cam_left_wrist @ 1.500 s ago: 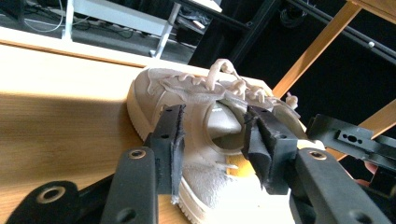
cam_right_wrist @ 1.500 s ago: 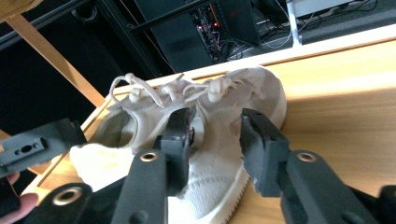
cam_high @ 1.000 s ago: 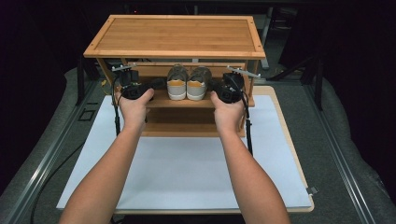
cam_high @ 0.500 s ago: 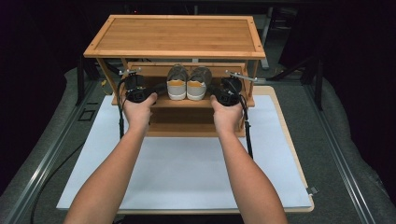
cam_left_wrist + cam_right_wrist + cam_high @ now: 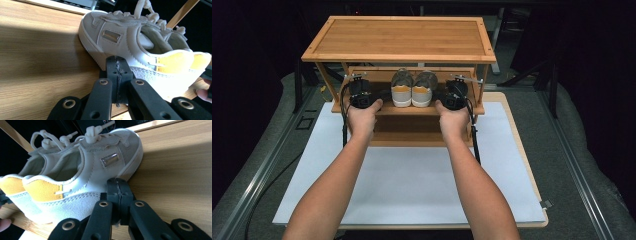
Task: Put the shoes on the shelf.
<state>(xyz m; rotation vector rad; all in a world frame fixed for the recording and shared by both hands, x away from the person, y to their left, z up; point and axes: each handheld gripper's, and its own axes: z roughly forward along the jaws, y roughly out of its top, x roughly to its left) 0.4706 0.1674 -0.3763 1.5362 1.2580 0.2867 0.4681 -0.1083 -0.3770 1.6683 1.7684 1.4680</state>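
— Both grippers have been carried further in along the middle shelf (image 5: 362, 109) of the bamboo rack (image 5: 402, 37) since a second ago; what is flanked now?

— A pair of shoes (image 5: 413, 89), set side by side at the shelf's centre with the heels toward the person. The left gripper (image 5: 117, 65) is seen just beside the left shoe (image 5: 130, 47), the right gripper (image 5: 118, 187) just beside the right shoe (image 5: 82, 177).

— And the jaws?

— On each, they are pressed together with nothing between them.

— Which way do the shoes lie?

— Inward of each gripper, long axes running front to back; each hand is about equally near its own shoe.

— Materials?

— Pale grey suede with stitched panels, ribbed white soles, yellow heel tabs, knotted laces, a small metal tag; grained, slatted wood beneath.
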